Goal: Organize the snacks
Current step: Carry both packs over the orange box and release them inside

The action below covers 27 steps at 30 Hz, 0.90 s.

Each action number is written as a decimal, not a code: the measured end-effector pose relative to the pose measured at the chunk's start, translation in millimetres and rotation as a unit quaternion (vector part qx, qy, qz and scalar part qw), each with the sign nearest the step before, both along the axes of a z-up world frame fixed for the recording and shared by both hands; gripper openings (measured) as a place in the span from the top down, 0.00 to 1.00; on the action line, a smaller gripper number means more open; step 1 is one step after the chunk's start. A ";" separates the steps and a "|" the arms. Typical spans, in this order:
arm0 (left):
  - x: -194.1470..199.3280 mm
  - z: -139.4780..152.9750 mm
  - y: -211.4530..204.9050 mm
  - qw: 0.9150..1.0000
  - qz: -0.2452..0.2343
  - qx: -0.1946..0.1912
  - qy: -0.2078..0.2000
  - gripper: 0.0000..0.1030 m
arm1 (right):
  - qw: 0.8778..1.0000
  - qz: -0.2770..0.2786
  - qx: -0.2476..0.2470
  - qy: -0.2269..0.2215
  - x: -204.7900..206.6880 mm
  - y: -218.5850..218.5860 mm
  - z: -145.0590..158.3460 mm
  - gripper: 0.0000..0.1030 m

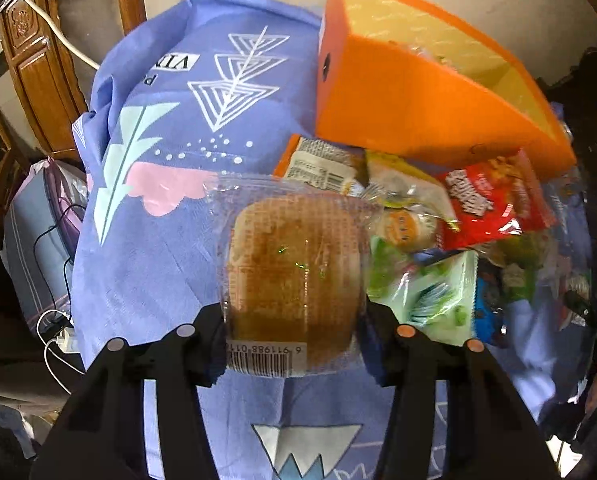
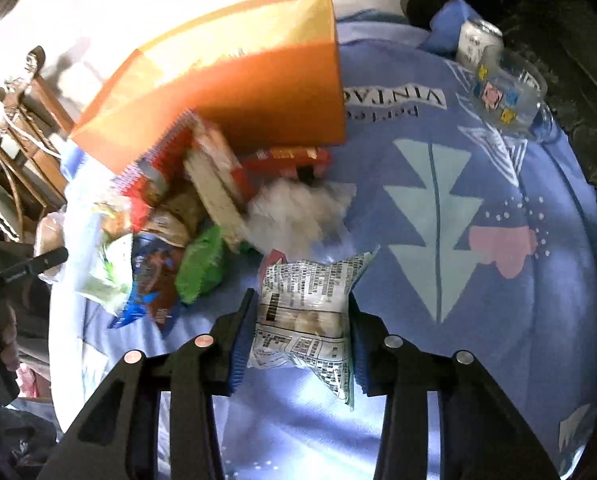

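Clear wrap round a brown cake (image 1: 294, 280) is pinched by the left gripper (image 1: 294, 332); a white printed snack bag (image 2: 306, 312) is pinched by the right gripper (image 2: 298, 340); both are held above the purple cloth (image 1: 170, 240), near the snack pile (image 1: 438, 232). Next, a drop into the orange box (image 1: 418, 108) is likely called for. "VINTA" can be read on the cloth; the cake's barcode starts with 6.

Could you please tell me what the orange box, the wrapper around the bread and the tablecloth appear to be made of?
Orange box: probably matte card or thin board, with flat stiff walls, crisp folded edges and a yellow lining.
Bread wrapper: clear glossy plastic film; glare and crinkles show, and the brown bread is visible through it.
Tablecloth: looks like soft printed fabric, matte and creased, draping over the edge.
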State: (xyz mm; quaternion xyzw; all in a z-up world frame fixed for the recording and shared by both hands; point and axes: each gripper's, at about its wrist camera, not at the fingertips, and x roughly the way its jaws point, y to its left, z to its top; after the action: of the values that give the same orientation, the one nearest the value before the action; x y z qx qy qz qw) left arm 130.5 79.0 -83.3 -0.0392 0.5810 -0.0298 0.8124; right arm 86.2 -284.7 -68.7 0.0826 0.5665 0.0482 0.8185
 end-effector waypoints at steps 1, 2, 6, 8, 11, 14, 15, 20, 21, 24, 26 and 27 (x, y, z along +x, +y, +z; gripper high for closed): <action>-1.6 3.6 1.0 1.000 0.000 0.000 -0.003 0.50 | 1.000 0.003 0.002 -0.006 -1.6 0.9 6.0 0.59; -3.3 7.6 -0.4 1.000 0.000 0.000 -0.006 0.50 | 1.000 0.004 0.006 -0.010 -3.0 0.2 10.7 0.59; -6.3 23.5 -2.5 1.000 0.000 -0.005 -0.022 0.50 | 0.999 0.013 0.020 -0.034 4.9 1.0 30.9 0.59; -6.2 36.6 -5.9 0.999 -0.006 -0.007 -0.034 0.50 | 0.998 0.018 0.028 -0.048 7.2 -0.2 45.6 0.59; -2.2 60.3 -14.2 0.998 -0.018 -0.012 -0.056 0.50 | 0.997 0.022 0.040 -0.070 18.9 -1.3 64.7 0.59; 10.3 84.6 -24.6 0.996 -0.029 -0.025 -0.077 0.50 | 0.994 0.025 0.052 -0.093 35.5 -3.5 84.5 0.59; 16.0 91.2 -28.4 0.996 -0.033 -0.027 -0.084 0.50 | 0.993 0.026 0.055 -0.099 41.8 -4.1 89.5 0.59; 59.6 119.1 -49.1 0.992 -0.045 -0.038 -0.112 0.50 | 0.988 0.024 0.073 -0.132 81.0 -3.8 113.2 0.59; 69.5 121.5 -52.0 0.992 -0.046 -0.040 -0.114 0.50 | 0.987 0.023 0.076 -0.136 89.5 -3.5 115.1 0.59; 100.9 125.7 -63.6 0.991 -0.049 -0.046 -0.119 0.50 | 0.985 0.022 0.081 -0.148 118.4 -3.0 117.4 0.59; 121.3 121.9 -70.2 0.991 -0.050 -0.049 -0.117 0.50 | 0.985 0.021 0.084 -0.149 138.8 -2.3 114.3 0.59; 133.1 118.4 -74.5 0.991 -0.052 -0.049 -0.114 0.50 | 0.985 0.019 0.086 -0.148 147.3 -2.2 111.9 0.59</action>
State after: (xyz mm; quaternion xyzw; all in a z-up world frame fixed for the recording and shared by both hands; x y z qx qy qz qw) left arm 263.5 4.5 35.1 -0.0451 0.4839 -0.1045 0.8677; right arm 233.5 -287.0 43.3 0.1337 0.4340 0.1242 0.8822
